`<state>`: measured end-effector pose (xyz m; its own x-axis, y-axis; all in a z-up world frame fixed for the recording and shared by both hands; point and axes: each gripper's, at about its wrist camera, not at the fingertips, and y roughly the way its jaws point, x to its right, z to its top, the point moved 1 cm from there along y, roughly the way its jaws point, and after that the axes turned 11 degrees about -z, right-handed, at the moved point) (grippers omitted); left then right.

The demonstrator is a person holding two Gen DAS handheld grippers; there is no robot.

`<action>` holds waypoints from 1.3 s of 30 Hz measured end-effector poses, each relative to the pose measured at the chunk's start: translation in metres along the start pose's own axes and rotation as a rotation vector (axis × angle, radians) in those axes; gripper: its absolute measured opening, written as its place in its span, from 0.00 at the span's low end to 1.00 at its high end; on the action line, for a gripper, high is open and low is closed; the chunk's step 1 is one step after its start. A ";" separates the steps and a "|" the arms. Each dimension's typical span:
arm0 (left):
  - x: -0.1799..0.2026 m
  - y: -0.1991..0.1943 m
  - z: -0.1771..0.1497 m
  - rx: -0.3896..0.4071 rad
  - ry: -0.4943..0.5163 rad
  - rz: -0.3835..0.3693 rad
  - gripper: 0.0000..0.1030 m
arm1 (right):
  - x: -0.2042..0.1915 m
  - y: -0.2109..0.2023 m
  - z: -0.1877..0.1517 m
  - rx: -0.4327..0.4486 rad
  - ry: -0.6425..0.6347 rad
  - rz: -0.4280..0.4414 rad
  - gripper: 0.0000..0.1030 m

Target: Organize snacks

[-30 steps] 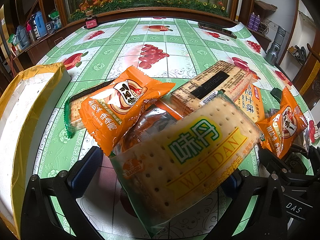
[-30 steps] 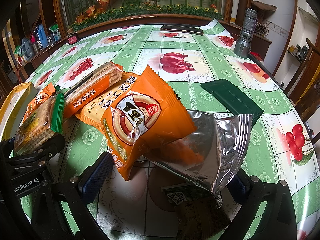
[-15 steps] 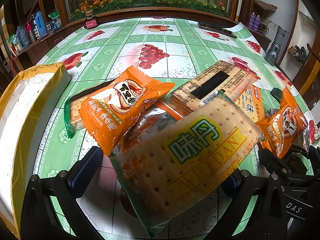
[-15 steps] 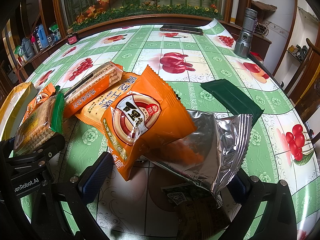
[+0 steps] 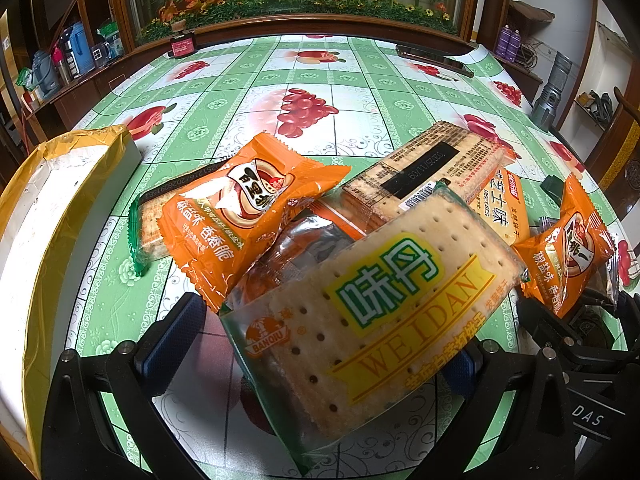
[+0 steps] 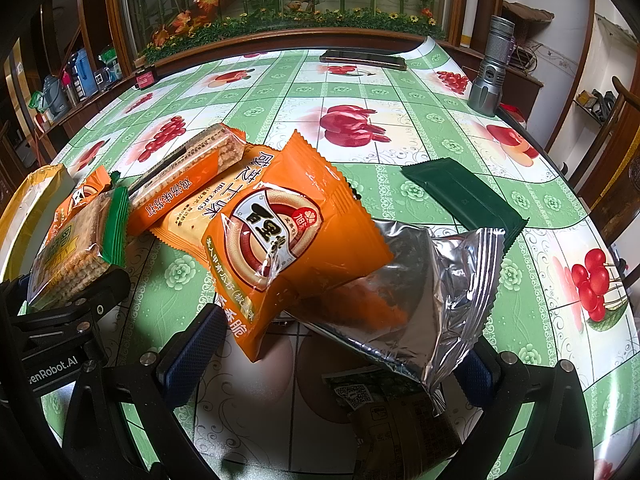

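We see a large table [image 5: 240,92] under a green oilcloth with printed fruits; behind its far edge runs a wooden frame with artificial plants [image 6: 280,20], and shelves with bottles [image 5: 76,52] stand at the left. At the table's left edge lies a white box with yellow tape [image 5: 44,216]. A silver flashlight [image 6: 490,68] stands at the right edge.

The snacks lie in one heap in the middle. We count two orange packets, one near the box [image 5: 244,212] and one further right [image 5: 568,248], plus several cracker packs partly covering each other, so their number is unclear.

The left gripper [image 5: 320,344] is spread wide with a Weidan cracker pack [image 5: 372,312] between its fingers; we cannot tell if it is clamped. The right gripper [image 6: 336,344] is equally wide, under a silver wrapper [image 6: 432,292]; a grip is not visible.
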<state>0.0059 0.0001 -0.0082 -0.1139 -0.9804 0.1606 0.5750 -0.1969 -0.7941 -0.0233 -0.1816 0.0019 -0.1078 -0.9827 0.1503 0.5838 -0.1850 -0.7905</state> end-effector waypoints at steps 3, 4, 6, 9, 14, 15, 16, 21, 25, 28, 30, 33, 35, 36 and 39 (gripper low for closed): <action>0.000 0.000 0.000 0.000 0.000 0.000 1.00 | 0.000 0.000 0.000 0.000 0.000 0.000 1.00; 0.000 0.000 0.000 0.000 0.000 0.000 1.00 | 0.000 0.000 0.000 0.000 0.000 0.000 1.00; 0.000 0.000 0.000 0.000 0.000 0.000 1.00 | 0.000 0.000 0.000 0.000 0.000 0.000 1.00; 0.000 0.000 0.000 0.000 0.000 0.000 1.00 | 0.000 0.000 0.000 0.000 0.000 0.000 1.00; 0.001 0.000 0.000 0.002 -0.006 0.006 1.00 | 0.000 0.000 0.000 0.000 0.000 0.000 1.00; 0.001 0.000 0.000 0.002 -0.008 0.006 1.00 | 0.000 0.000 0.000 0.000 0.000 0.000 1.00; 0.001 0.000 0.000 0.002 -0.008 0.006 1.00 | 0.000 0.000 0.000 0.000 0.000 0.000 1.00; 0.001 0.000 0.000 0.002 -0.008 0.006 1.00 | 0.000 0.000 0.000 0.000 0.000 0.000 1.00; 0.001 0.000 0.000 0.002 -0.008 0.006 1.00 | 0.000 0.000 0.000 0.000 0.000 0.000 1.00; 0.001 0.000 0.000 0.002 -0.008 0.006 1.00 | 0.000 0.000 0.000 0.000 0.000 0.000 1.00; 0.001 0.000 0.000 0.002 -0.008 0.006 1.00 | 0.000 0.000 0.000 0.000 0.000 0.000 1.00; 0.001 0.000 0.000 0.002 -0.008 0.006 1.00 | 0.000 0.000 0.000 0.000 0.000 0.000 1.00; 0.001 0.000 0.000 0.003 -0.014 0.009 1.00 | 0.000 0.000 0.000 0.000 0.000 0.000 1.00; 0.001 0.001 0.001 0.004 -0.019 0.013 1.00 | 0.000 0.000 0.000 0.000 0.000 0.000 1.00; 0.004 0.002 0.001 0.004 -0.022 0.015 1.00 | 0.000 0.000 0.000 0.000 0.000 0.000 1.00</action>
<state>0.0079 -0.0047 -0.0085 -0.0874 -0.9829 0.1619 0.5798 -0.1823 -0.7941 -0.0238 -0.1816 0.0018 -0.1077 -0.9828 0.1503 0.5838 -0.1849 -0.7906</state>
